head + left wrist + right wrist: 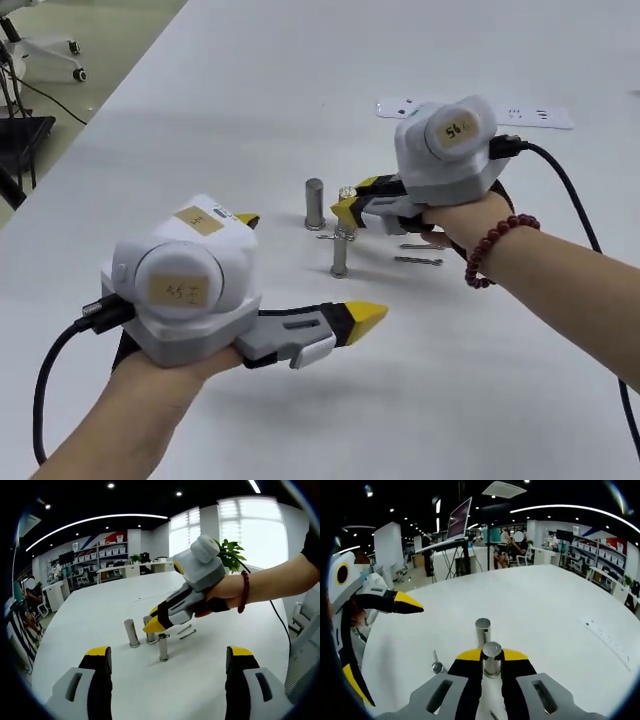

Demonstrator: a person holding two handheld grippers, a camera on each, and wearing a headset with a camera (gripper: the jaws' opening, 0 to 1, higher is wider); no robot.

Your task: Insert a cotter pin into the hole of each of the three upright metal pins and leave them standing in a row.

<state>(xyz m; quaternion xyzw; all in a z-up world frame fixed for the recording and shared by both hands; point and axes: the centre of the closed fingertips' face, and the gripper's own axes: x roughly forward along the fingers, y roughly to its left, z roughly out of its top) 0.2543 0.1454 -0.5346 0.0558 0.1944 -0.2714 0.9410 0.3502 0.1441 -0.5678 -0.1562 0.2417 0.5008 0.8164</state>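
Your right gripper (347, 208) clamps 1 metal pin (491, 652): hold it upright. With your left gripper (168, 652), jaws apart, fetch a cotter pin (418, 261) near that pin.

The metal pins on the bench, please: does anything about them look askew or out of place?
Nothing is tipped. The nearest pin stands forward of the line through the far pin and the clamped pin in the right gripper, so they form no row yet.
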